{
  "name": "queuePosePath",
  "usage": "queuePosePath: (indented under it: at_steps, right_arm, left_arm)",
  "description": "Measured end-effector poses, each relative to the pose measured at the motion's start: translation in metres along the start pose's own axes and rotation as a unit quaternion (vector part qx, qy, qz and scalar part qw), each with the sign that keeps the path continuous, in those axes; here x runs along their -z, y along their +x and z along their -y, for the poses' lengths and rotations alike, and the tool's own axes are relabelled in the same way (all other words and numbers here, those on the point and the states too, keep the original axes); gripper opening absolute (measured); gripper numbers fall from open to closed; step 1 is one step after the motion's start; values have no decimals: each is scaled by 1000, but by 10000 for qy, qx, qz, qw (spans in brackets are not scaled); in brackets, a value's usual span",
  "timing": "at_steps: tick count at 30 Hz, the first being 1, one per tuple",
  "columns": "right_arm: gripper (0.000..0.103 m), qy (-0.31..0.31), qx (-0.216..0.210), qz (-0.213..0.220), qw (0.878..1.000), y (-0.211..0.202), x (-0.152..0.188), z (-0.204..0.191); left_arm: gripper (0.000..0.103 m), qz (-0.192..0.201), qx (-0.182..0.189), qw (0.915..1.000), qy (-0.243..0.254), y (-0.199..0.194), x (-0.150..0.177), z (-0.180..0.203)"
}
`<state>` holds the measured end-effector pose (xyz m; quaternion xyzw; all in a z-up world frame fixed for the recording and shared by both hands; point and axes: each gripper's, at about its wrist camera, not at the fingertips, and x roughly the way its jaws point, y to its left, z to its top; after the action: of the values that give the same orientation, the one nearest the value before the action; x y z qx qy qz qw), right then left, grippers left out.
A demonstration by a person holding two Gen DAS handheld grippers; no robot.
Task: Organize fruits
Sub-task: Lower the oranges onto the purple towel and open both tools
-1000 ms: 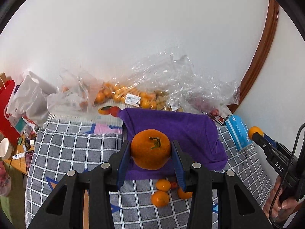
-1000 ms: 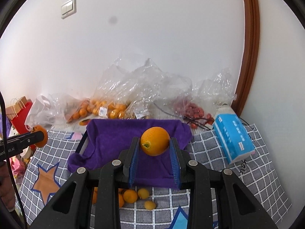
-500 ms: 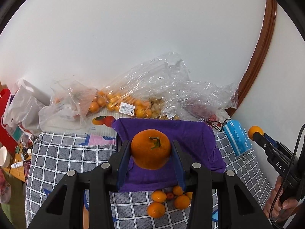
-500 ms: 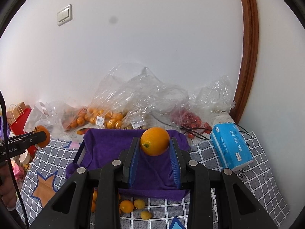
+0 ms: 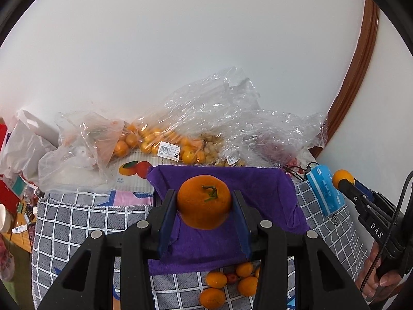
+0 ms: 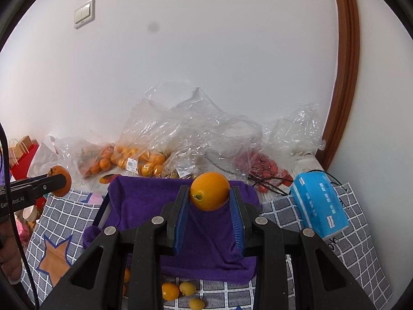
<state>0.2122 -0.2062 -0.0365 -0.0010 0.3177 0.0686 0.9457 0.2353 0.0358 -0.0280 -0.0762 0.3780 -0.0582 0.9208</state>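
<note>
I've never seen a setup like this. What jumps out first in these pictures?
Two black grippers, each clamped on a fruit: the left gripper squeezes a big orange mandarin, the right gripper a smaller yellow-orange fruit. Both hang over a purple cloth draped on a tray in the middle of the checked tablecloth. Behind it, against the wall, lie crinkly clear bags of more fruit.

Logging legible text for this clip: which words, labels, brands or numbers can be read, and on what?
"DAS": white letters on the right gripper body, left wrist view.
"Gen...bot.AI", partly cut off: on the left gripper body, right wrist view.
Barcode price label on the clear bag of oranges: print too small to read.
Blue tissue pack: white print too blurred to read.
</note>
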Motion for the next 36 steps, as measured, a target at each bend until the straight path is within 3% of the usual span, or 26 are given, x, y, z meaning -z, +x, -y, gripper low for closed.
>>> queuePosePath:
  at_steps: [21, 36]
  right_arm:
    - [31, 35, 39, -251, 9997, 59, -6, 11]
    - [31, 46, 37, -855, 9963, 128, 13, 14]
  left_arm:
    - [40, -251, -75, 9996, 75, 58, -16, 6]
    - [40, -894, -186, 9958, -9, 132, -5, -2]
